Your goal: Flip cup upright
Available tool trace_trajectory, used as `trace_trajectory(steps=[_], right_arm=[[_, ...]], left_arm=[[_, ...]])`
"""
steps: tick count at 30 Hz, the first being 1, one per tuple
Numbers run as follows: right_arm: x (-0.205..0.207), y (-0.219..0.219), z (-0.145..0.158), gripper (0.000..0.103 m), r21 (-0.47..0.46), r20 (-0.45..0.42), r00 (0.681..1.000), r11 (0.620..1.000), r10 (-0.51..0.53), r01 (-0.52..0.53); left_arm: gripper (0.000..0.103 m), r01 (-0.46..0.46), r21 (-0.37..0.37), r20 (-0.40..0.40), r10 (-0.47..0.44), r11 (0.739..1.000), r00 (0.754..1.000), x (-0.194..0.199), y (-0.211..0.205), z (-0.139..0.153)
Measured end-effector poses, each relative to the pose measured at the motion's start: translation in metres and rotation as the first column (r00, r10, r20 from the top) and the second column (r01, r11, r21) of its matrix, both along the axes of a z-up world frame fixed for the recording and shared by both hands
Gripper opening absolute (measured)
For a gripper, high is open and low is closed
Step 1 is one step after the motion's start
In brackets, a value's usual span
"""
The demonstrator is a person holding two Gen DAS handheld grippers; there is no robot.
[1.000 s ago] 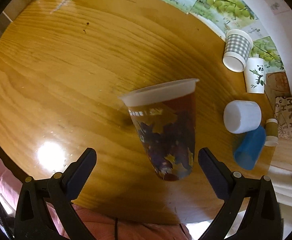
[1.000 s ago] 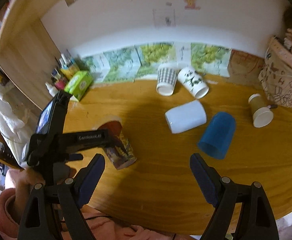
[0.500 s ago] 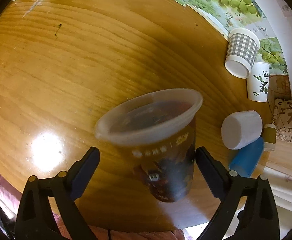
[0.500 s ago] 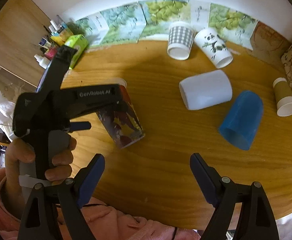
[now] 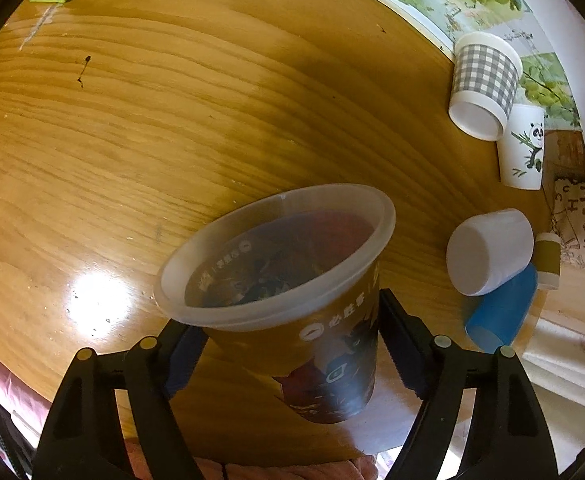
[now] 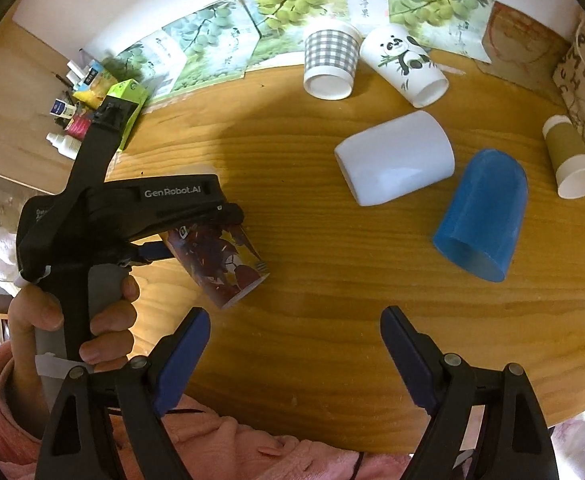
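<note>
A patterned brown plastic cup (image 5: 312, 340) with a translucent rim sits between my left gripper's (image 5: 288, 332) two fingers, which are closed against its sides just under the rim. Its mouth faces up and away from the camera. In the right wrist view the same cup (image 6: 220, 264) is held tilted above the wooden table (image 6: 312, 200), base pointing down toward the front. My right gripper (image 6: 292, 344) is open and empty, hovering over the table's front edge to the right of the cup.
Several other cups lie on the table: a grey checked one (image 6: 330, 60), a panda one (image 6: 406, 66), a white one (image 6: 396, 160), a blue one (image 6: 482, 216), and a small olive one (image 6: 570, 160). A green box (image 6: 126, 108) and small bottles (image 6: 68, 120) stand at the back left.
My left gripper moved in around the patterned cup and shut on it below the rim; the cup now hangs tilted off the table. My right gripper stayed open.
</note>
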State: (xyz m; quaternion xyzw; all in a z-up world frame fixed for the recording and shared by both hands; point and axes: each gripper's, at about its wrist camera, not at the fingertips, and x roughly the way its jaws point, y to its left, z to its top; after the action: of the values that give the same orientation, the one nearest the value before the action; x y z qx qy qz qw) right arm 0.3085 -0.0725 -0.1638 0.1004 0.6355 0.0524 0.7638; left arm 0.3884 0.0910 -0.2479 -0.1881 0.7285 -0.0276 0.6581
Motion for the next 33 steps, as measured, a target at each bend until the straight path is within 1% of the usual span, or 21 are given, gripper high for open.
trace_trajectory(steps=[6, 12, 15, 18, 22, 25, 26, 28, 33], right_arm=[[-0.008, -0.003, 0.003, 0.088, 0.005, 0.024, 1.0, 1.0, -0.013, 0.013], [-0.018, -0.012, 0.002, 0.088, 0.019, 0.029, 0.999, 1.0, -0.025, 0.024], [-0.025, -0.02, 0.003, 0.088, 0.034, 0.039, 0.998, 0.998, -0.045, 0.044], [-0.031, -0.028, 0.003, 0.088, 0.041, 0.04, 0.997, 0.997, -0.06, 0.058], [-0.042, -0.039, 0.002, 0.088, 0.05, 0.04, 0.996, 0.996, -0.077, 0.075], [-0.049, -0.047, 0.002, 0.088, 0.056, 0.042, 0.995, 0.994, -0.094, 0.092], [-0.053, -0.05, 0.002, 0.088, 0.055, 0.041, 0.994, 0.993, -0.102, 0.1], [-0.058, -0.056, 0.001, 0.088, 0.053, 0.037, 0.992, 0.992, -0.117, 0.115], [-0.071, -0.07, 0.0, 0.088, 0.052, 0.03, 0.988, 0.987, -0.154, 0.153]], left_arm=[[0.081, 0.049, 0.006, -0.015, -0.049, 0.999, 0.999, 0.003, -0.009, 0.001], [0.081, 0.153, 0.02, -0.003, -0.153, 0.988, 0.988, -0.008, -0.029, 0.009], [0.081, 0.209, 0.023, -0.003, -0.209, 0.978, 0.978, -0.014, -0.041, 0.011], [0.081, 0.248, 0.046, 0.005, -0.248, 0.968, 0.969, -0.021, -0.054, 0.013], [0.081, 0.29, 0.037, -0.005, -0.29, 0.956, 0.957, -0.032, -0.075, 0.013], [0.081, 0.326, 0.034, -0.016, -0.326, 0.945, 0.945, -0.038, -0.078, 0.012], [0.081, 0.336, 0.03, -0.017, -0.336, 0.941, 0.942, -0.05, -0.086, 0.013], [0.081, 0.356, 0.025, -0.02, -0.355, 0.934, 0.935, -0.053, -0.092, 0.013], [0.081, 0.419, 0.017, -0.007, -0.419, 0.908, 0.908, -0.062, -0.106, 0.013]])
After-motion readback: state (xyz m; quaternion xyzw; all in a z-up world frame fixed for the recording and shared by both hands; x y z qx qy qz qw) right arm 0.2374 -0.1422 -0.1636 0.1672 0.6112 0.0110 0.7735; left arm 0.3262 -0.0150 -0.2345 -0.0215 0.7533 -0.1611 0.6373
